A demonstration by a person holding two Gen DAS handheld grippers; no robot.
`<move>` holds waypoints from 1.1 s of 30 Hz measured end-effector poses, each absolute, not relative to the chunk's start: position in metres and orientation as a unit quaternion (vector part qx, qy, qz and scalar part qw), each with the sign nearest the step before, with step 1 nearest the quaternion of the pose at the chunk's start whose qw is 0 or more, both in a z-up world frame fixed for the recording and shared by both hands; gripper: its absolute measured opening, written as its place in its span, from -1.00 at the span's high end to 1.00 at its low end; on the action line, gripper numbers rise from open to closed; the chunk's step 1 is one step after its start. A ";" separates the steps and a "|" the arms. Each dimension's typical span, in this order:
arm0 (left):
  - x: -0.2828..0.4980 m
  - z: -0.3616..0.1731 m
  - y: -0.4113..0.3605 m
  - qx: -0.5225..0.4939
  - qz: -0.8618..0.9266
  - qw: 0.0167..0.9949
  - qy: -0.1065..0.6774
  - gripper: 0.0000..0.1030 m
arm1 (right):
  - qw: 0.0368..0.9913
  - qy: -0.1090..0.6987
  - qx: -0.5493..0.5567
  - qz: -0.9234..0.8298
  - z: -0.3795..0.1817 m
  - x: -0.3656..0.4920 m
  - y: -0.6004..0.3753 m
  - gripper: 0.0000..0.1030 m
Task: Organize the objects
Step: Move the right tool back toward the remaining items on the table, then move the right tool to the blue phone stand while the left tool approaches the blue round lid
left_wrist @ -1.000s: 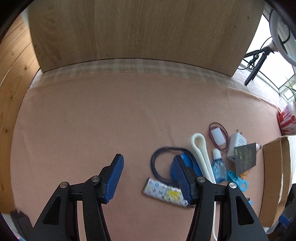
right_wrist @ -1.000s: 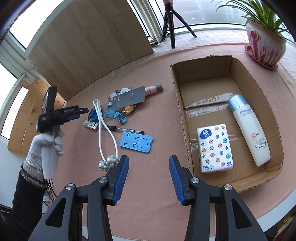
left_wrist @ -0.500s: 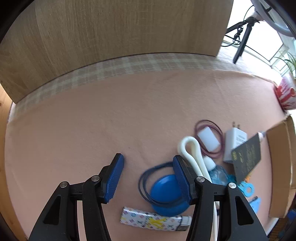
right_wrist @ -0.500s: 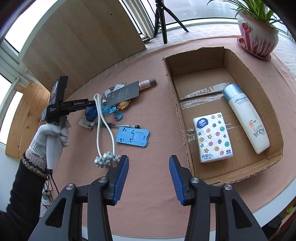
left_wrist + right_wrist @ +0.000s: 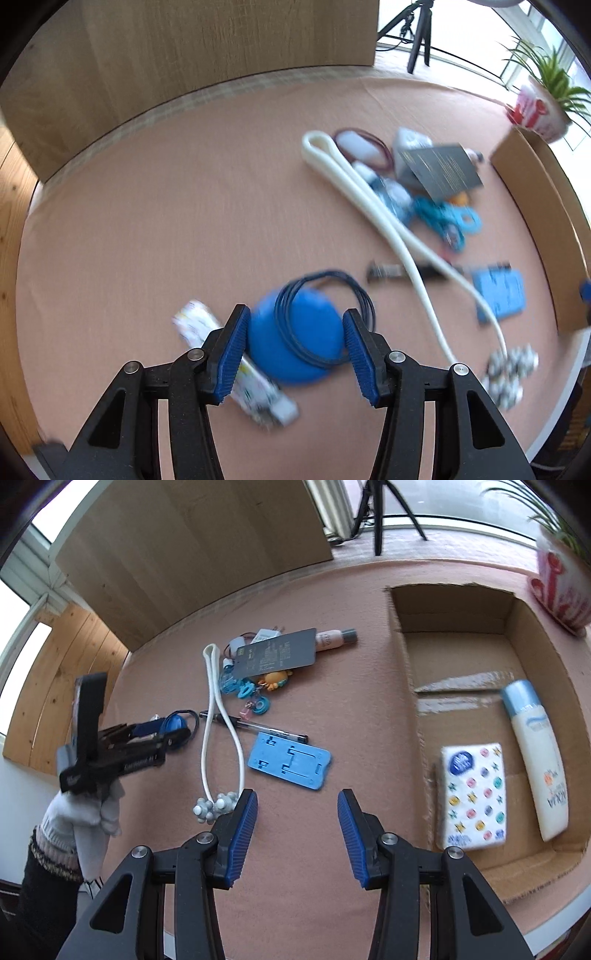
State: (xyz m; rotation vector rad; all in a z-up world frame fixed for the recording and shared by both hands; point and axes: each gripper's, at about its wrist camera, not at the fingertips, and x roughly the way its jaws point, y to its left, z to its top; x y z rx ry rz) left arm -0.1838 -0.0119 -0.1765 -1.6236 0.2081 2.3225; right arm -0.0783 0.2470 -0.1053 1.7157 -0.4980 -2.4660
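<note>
**Left gripper astride the blue disc, right gripper idle**

The left gripper (image 5: 295, 345) had its blue pads spread, one on either side of a round blue disc (image 5: 291, 343) ringed by a dark blue cord loop (image 5: 354, 291); the frame was blurred, so contact between pads and disc could not be told. Just beside the left pad lay a white patterned lighter (image 5: 236, 365), partly under it. Beyond, a long white strap (image 5: 373, 206) ran across the pink tablecloth (image 5: 166, 206) to a cluster of grey-white beads (image 5: 509, 373).

The right gripper (image 5: 297, 821) hung over bare cloth with its jaws wide apart and nothing between them. Near its left pad sat the bead cluster, and just ahead a blue phone stand (image 5: 290, 762), with a pen (image 5: 258, 727) beyond it. Farther off lay a dark card (image 5: 277, 653) over a heap of small items, a pink bottle (image 5: 334, 638) poking out. To the right, the cardboard box (image 5: 402, 657) held a tissue pack (image 5: 474, 794) and a sunscreen bottle (image 5: 535, 757) side by side. A gloved hand (image 5: 81, 812) held the left gripper.
</note>
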 end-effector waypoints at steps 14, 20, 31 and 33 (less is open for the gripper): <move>-0.117 -0.161 -0.049 -0.560 0.813 0.157 -0.033 -0.08 | 0.065 -0.102 0.610 -0.783 -0.144 -0.134 0.231 0.19; -0.148 -0.155 -0.046 -0.546 0.827 0.132 -0.029 -0.08 | 0.058 -0.109 0.626 -0.770 -0.161 -0.146 0.232 0.19; -0.210 -0.175 -0.044 -0.574 0.810 0.106 -0.056 -0.08 | 0.075 -0.128 0.639 -0.755 -0.165 -0.145 0.239 0.13; -0.210 -0.179 -0.042 -0.578 0.807 0.108 -0.058 -0.08 | 0.086 -0.126 0.646 -0.748 -0.164 -0.137 0.236 0.13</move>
